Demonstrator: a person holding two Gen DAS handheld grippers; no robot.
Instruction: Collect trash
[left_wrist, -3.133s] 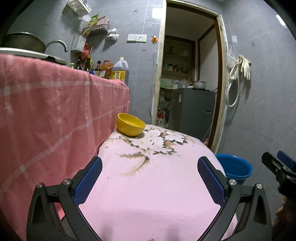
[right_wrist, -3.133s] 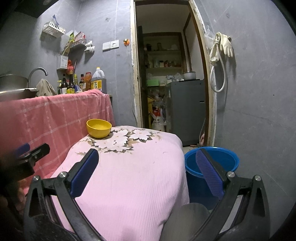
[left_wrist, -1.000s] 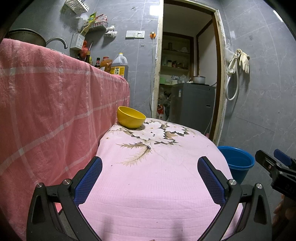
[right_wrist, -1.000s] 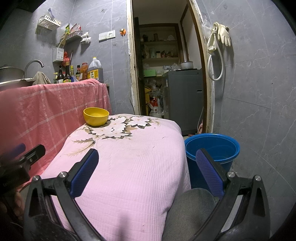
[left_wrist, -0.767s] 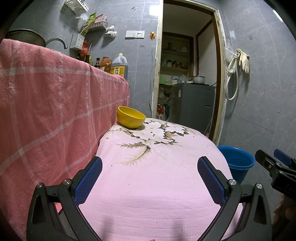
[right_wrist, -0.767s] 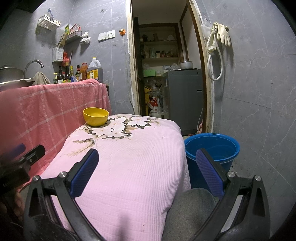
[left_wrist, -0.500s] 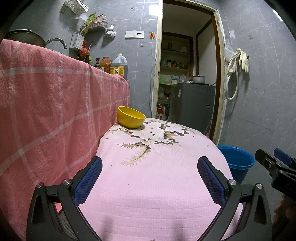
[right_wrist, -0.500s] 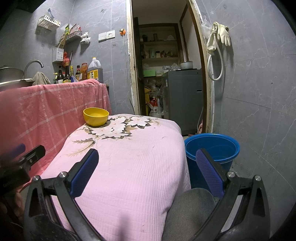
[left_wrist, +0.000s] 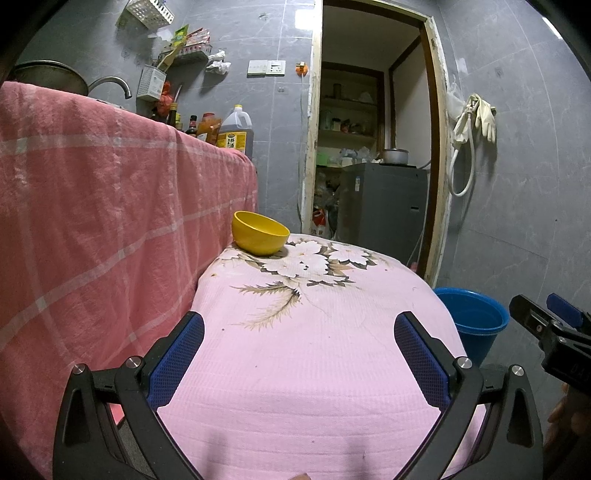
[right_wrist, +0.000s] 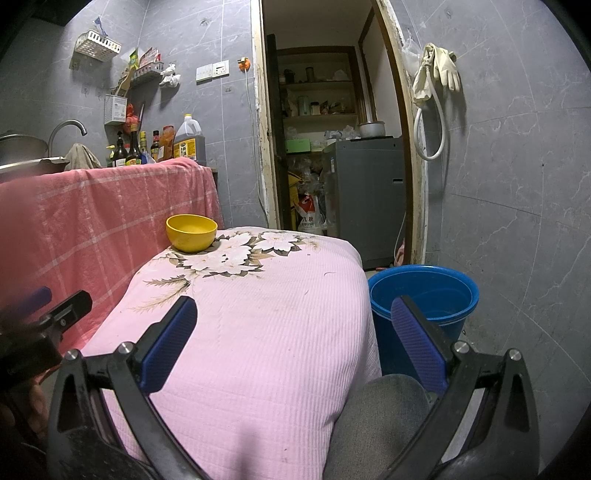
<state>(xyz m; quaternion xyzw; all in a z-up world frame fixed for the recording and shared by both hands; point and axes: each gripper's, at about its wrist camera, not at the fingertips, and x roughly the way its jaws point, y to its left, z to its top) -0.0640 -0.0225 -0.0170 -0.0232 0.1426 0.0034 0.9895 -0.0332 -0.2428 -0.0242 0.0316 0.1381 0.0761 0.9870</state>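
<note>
My left gripper (left_wrist: 299, 354) hovers over the near edge of the desk (left_wrist: 314, 369), jaws spread wide with nothing between them. My right gripper (right_wrist: 295, 341) hangs at the desk's near right corner, jaws equally wide apart and empty; its right finger overlaps the blue bucket (right_wrist: 424, 291) in that view.

The desk is draped in a pink cloth printed with white flowers, so its real surface and legs are hidden. A yellow bowl (left_wrist: 260, 237) sits at the far left corner, just beside the pink checked cloth (left_wrist: 92, 221) hanging over the higher counter on the left. From neither camera can I see into the bowl well enough to tell its contents.

A few small dark specks dot the pink cloth; they are too small for me to tell whether they are trash or stains. I can make out no clear piece of trash anywhere on the desk.

The blue bucket stands on the floor off the desk's right edge. Its base is cut off behind the desk cloth and my knee (right_wrist: 380, 417).

Bottles (right_wrist: 129, 147) line the counter top, partly hidden by the checked cloth.
</note>
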